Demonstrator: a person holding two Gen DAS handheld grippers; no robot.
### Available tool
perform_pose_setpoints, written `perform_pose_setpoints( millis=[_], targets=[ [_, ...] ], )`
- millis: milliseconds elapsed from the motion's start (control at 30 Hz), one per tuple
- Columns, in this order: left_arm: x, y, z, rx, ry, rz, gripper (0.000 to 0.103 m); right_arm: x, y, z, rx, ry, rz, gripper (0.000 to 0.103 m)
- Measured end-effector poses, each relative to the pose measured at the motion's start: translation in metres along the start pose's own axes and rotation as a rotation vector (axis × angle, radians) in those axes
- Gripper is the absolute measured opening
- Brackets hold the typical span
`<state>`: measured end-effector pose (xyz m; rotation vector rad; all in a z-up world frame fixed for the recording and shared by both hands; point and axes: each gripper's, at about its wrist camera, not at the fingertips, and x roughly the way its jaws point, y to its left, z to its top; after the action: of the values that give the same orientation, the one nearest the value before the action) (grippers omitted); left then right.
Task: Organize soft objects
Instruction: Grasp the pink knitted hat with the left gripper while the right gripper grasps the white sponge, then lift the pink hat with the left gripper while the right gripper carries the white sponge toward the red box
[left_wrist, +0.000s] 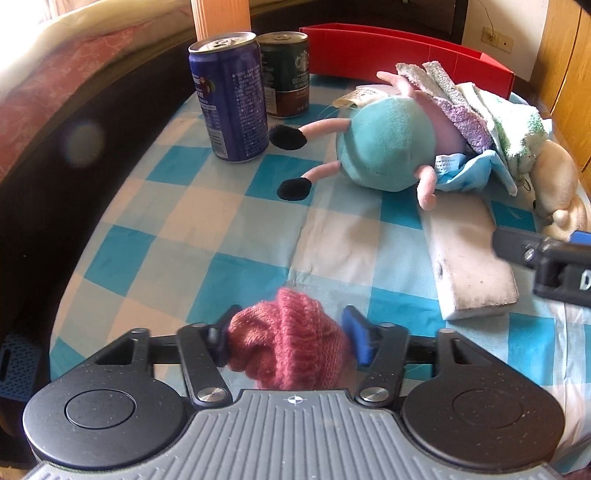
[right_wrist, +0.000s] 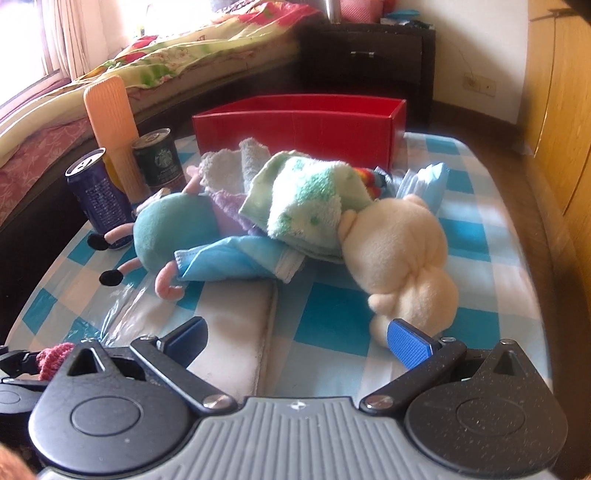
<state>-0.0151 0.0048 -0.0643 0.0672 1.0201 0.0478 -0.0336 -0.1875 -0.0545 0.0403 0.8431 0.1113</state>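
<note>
My left gripper (left_wrist: 288, 332) is shut on a pink knitted piece (left_wrist: 291, 343), held low over the checked tablecloth (left_wrist: 177, 236); it also shows at the left edge of the right wrist view (right_wrist: 53, 356). My right gripper (right_wrist: 299, 341) is open and empty, just short of a cream plush toy (right_wrist: 399, 251); its tip shows in the left wrist view (left_wrist: 546, 258). A teal and pink plush (left_wrist: 384, 144) (right_wrist: 173, 225) lies under a heap of small towels (left_wrist: 476, 107) (right_wrist: 306, 199) and a blue face mask (right_wrist: 229, 262). A red box (right_wrist: 299, 125) (left_wrist: 406, 48) stands behind the heap.
A white foam block (left_wrist: 469, 258) (right_wrist: 236, 332) lies in front of the plush. A blue can (left_wrist: 231, 96), a dark can (left_wrist: 286, 74) and an orange ribbed bottle (right_wrist: 110, 122) stand at the back left. A bed (right_wrist: 147, 62) lies left, wooden furniture (right_wrist: 561, 110) right.
</note>
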Motion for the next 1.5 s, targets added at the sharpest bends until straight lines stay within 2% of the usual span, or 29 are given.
perform_pose_setpoints(
  millis=[200, 367, 500, 600, 733, 833, 933, 1000, 1067, 1500],
  targets=[
    [-0.005, 0.012, -0.002, -0.021, -0.014, -0.023, 0.041, 0.009, 0.017, -0.005, -0.057, 0.029, 0.033, 0.084],
    [-0.008, 0.023, -0.002, -0.046, -0.032, -0.035, 0.039, 0.022, 0.035, -0.005, -0.089, 0.057, 0.051, 0.084],
    [-0.011, 0.031, -0.004, -0.062, -0.049, -0.052, 0.038, 0.036, 0.048, -0.007, -0.147, 0.076, 0.021, 0.084],
    [-0.01, 0.037, -0.005, -0.079, -0.047, -0.055, 0.038, 0.047, 0.052, -0.008, -0.156, 0.119, 0.011, 0.08],
    [-0.013, 0.041, -0.003, -0.1, -0.062, -0.072, 0.038, 0.046, 0.053, -0.007, -0.166, 0.117, 0.006, 0.078],
    [-0.014, 0.041, -0.003, -0.103, -0.065, -0.083, 0.039, 0.044, 0.053, -0.008, -0.178, 0.114, 0.013, 0.073],
    [-0.014, 0.04, -0.002, -0.104, -0.062, -0.082, 0.04, 0.038, 0.05, -0.007, -0.176, 0.116, 0.023, 0.059],
    [-0.015, 0.039, -0.002, -0.105, -0.064, -0.086, 0.04, 0.034, 0.044, -0.006, -0.161, 0.116, 0.035, 0.045],
    [-0.016, 0.037, -0.001, -0.106, -0.069, -0.093, 0.041, 0.031, 0.037, -0.004, -0.137, 0.118, 0.052, 0.037],
    [-0.025, 0.031, 0.007, -0.13, -0.088, -0.154, 0.044, 0.004, 0.003, -0.01, 0.021, 0.188, 0.205, 0.036]
  ],
)
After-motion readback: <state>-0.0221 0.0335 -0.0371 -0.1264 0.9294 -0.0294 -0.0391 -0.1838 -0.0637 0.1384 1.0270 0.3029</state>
